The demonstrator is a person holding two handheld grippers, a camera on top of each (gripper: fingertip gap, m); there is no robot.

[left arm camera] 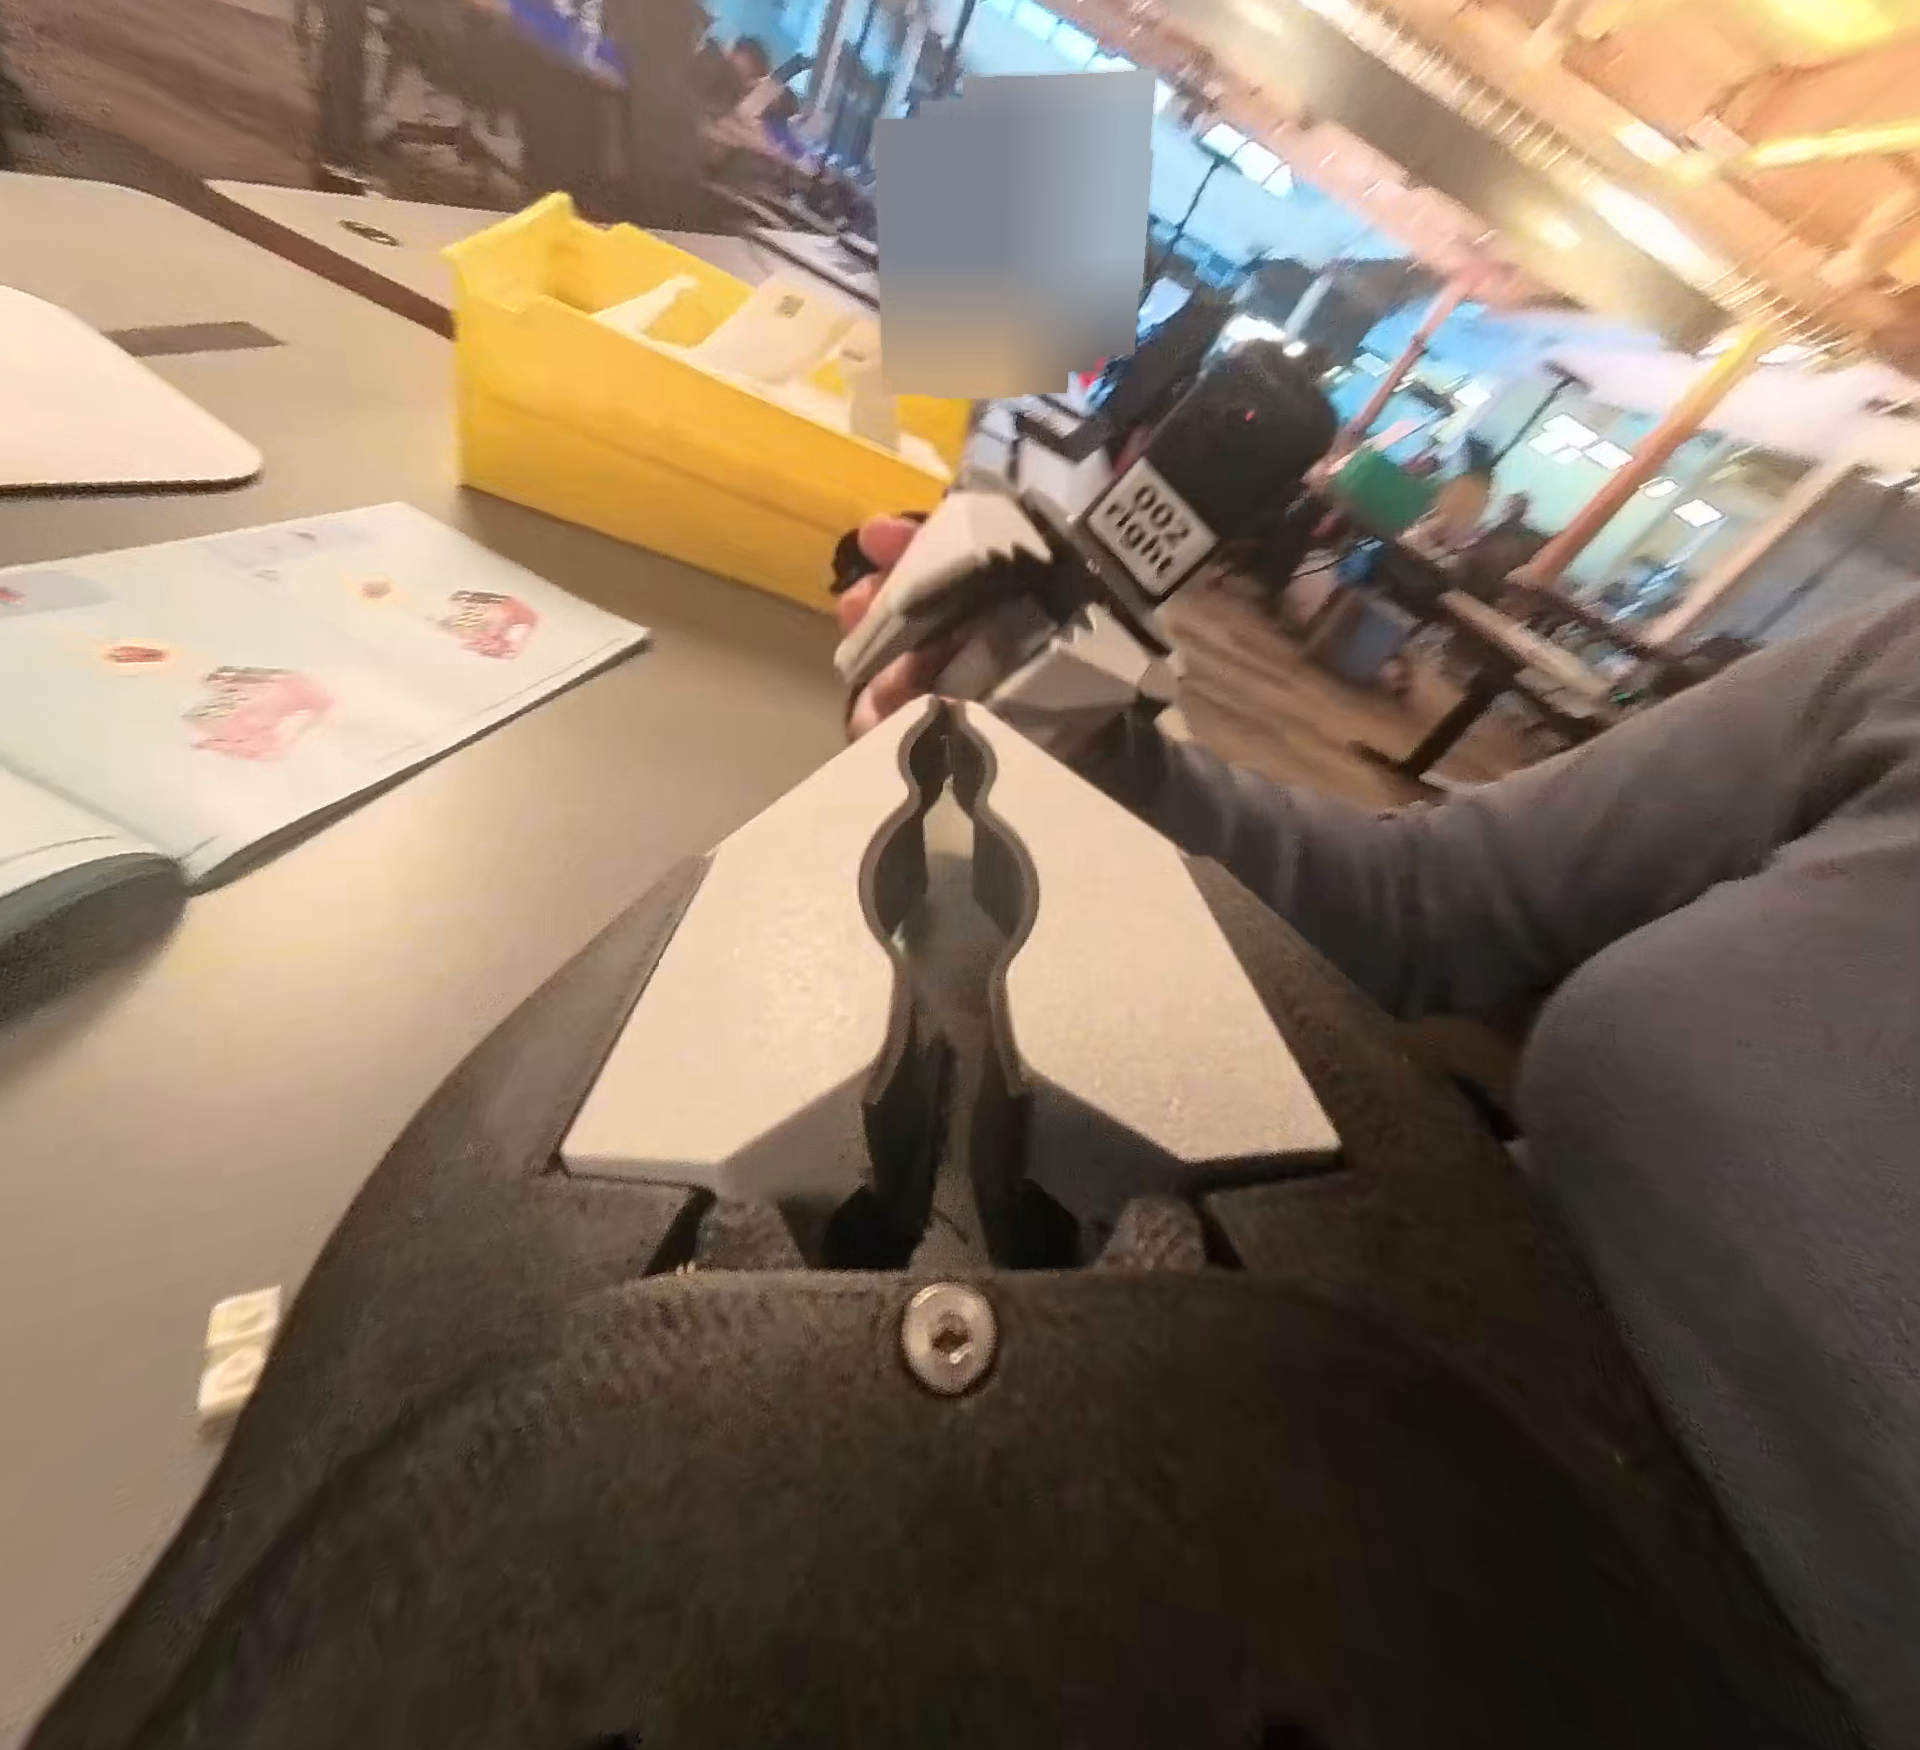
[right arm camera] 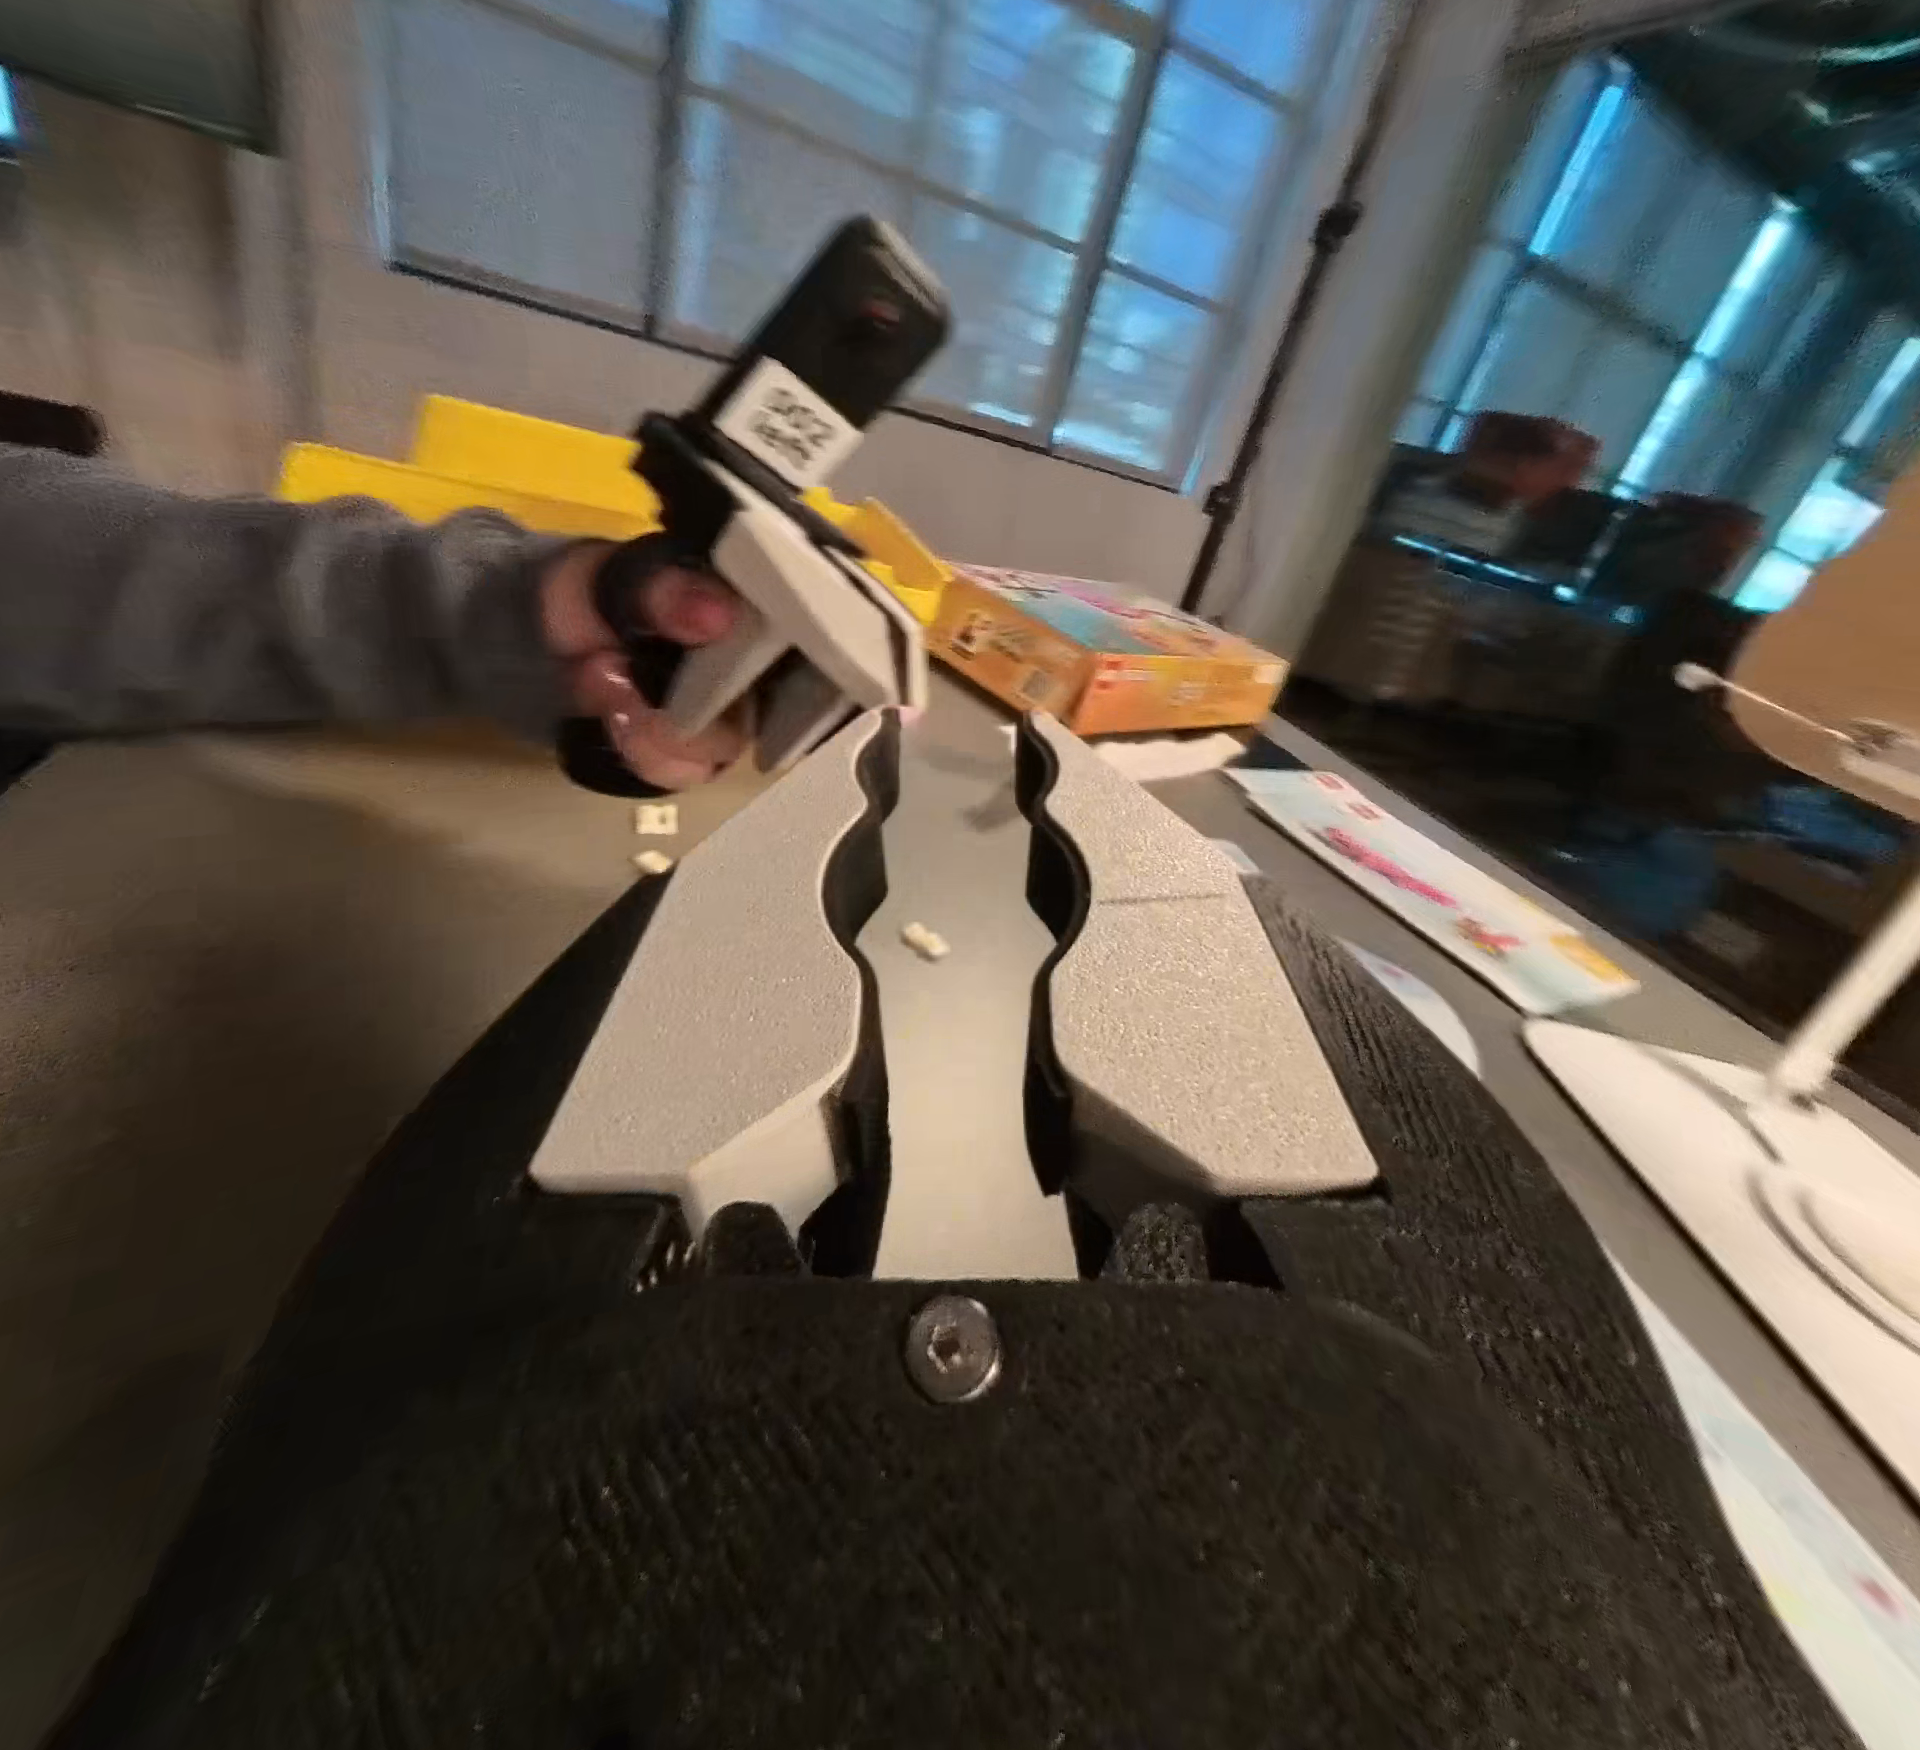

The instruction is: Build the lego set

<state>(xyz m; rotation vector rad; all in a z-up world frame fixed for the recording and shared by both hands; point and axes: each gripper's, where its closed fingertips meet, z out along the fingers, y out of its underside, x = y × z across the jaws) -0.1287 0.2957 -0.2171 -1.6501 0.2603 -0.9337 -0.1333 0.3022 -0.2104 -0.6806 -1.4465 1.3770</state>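
Note:
My left gripper point(left arm camera: 945, 713) is shut, its pale fingers meeting at the tips above the grey table point(left arm camera: 436, 921). In the right wrist view it point(right arm camera: 899, 692) is held by a hand, and a tiny pink speck shows at its tip; I cannot tell if it is gripped. My right gripper point(right arm camera: 956, 729) is open with nothing between its fingers, and its tips are close to the left gripper's tip. It also shows in the left wrist view point(left arm camera: 914, 661), just beyond my left tips. Small white bricks point(right arm camera: 925, 940) lie on the table under and left of the right gripper.
A yellow bin point(left arm camera: 665, 453) with white parts stands behind the grippers. An open instruction booklet point(left arm camera: 260, 651) lies to the left. An orange box point(right arm camera: 1122, 651) lies beyond the right gripper. A white lamp base point(right arm camera: 1714, 1129) sits at right. A white brick point(left arm camera: 239, 1337) lies near. Left and right tips are no more than a few centimetres apart. The white brick point(left arm camera: 239, 1337) is about equally far from each gripper, around 15 cm.

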